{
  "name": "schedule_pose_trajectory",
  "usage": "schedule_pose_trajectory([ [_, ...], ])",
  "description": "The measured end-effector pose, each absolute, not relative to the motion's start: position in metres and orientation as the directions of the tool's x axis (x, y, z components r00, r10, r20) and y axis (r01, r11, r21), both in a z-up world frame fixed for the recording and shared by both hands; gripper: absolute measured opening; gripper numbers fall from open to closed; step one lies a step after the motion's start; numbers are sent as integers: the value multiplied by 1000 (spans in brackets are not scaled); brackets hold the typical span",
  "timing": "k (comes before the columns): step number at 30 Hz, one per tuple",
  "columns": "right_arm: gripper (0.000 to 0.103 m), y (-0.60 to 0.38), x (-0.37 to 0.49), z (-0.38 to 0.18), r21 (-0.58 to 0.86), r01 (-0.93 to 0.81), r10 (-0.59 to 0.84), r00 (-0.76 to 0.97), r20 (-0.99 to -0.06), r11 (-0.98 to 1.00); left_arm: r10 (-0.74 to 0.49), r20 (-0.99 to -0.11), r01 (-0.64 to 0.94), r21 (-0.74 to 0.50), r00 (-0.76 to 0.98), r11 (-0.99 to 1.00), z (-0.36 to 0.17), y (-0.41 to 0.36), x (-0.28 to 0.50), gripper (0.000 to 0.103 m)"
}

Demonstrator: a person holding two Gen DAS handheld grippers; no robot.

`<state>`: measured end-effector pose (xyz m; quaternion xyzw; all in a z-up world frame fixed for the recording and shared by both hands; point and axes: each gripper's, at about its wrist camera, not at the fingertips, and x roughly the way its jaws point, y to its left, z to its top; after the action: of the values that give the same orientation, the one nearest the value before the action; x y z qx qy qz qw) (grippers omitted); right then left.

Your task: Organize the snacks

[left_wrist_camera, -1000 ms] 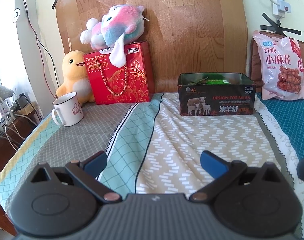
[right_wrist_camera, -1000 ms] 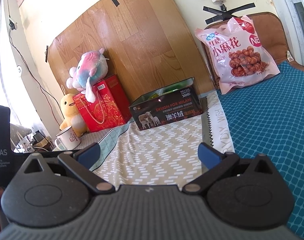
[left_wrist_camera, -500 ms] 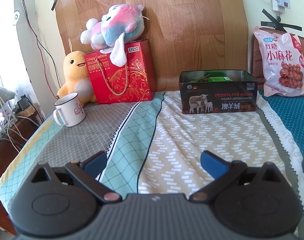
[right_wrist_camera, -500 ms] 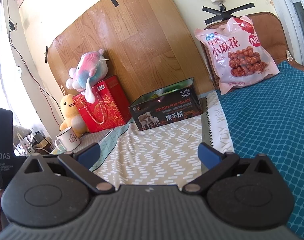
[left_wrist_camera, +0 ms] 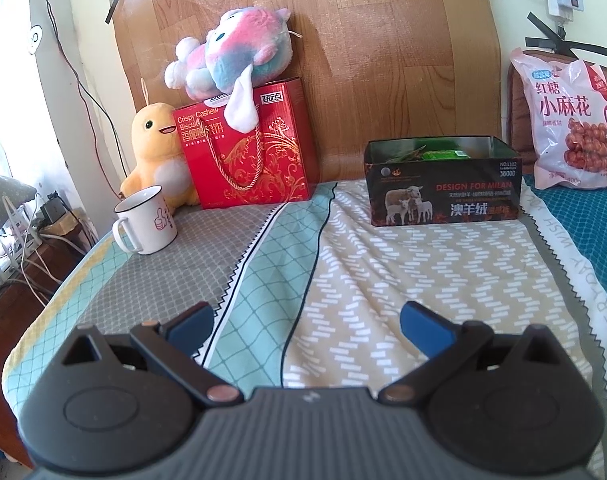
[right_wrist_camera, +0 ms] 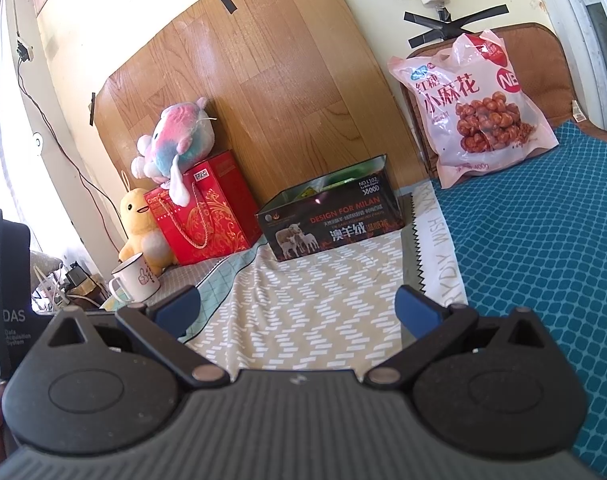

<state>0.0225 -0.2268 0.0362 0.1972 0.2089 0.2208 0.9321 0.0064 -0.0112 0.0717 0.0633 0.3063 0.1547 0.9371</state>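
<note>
Since a second before, left gripper (left_wrist_camera: pixel 305 322) had eased back a little, so tin (left_wrist_camera: pixel 443 184) sat slightly further right in its view; right gripper (right_wrist_camera: pixel 297 306) barely shifted. Both hung over the near edge of the bed (left_wrist_camera: pixel 383 272), fingers spread wide, nothing between them. Tin stood uncovered near the bed's far edge, against the wood board (left_wrist_camera: pixel 383 60), green packets (left_wrist_camera: pixel 443 155) inside. Snack bag (left_wrist_camera: pixel 567 120) leaned upright at the far right corner on the teal cover (right_wrist_camera: pixel 543 240), apart from the tin. Red box (left_wrist_camera: pixel 247 152) stood toward the far left, a pink plush (left_wrist_camera: pixel 231 52) on top, yellow duck (left_wrist_camera: pixel 151 152) touching its left side, mug (left_wrist_camera: pixel 145 220) just in front of the duck near the left edge. Part of the left unit (right_wrist_camera: pixel 7 292) showed at the right view's left margin.
</note>
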Motion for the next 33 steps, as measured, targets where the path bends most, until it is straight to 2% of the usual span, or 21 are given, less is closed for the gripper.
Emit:
schedule_pose_trajectory([
  [10,103,-227,23,37,460,-329,493,815,-302,825,347,-534,-254,242,771,936,72,-14,7,103],
  [33,103,-229,25,33,473,-316,491,815,-308,822,334,-550,-233,246,766,941,68,-15,10,103],
])
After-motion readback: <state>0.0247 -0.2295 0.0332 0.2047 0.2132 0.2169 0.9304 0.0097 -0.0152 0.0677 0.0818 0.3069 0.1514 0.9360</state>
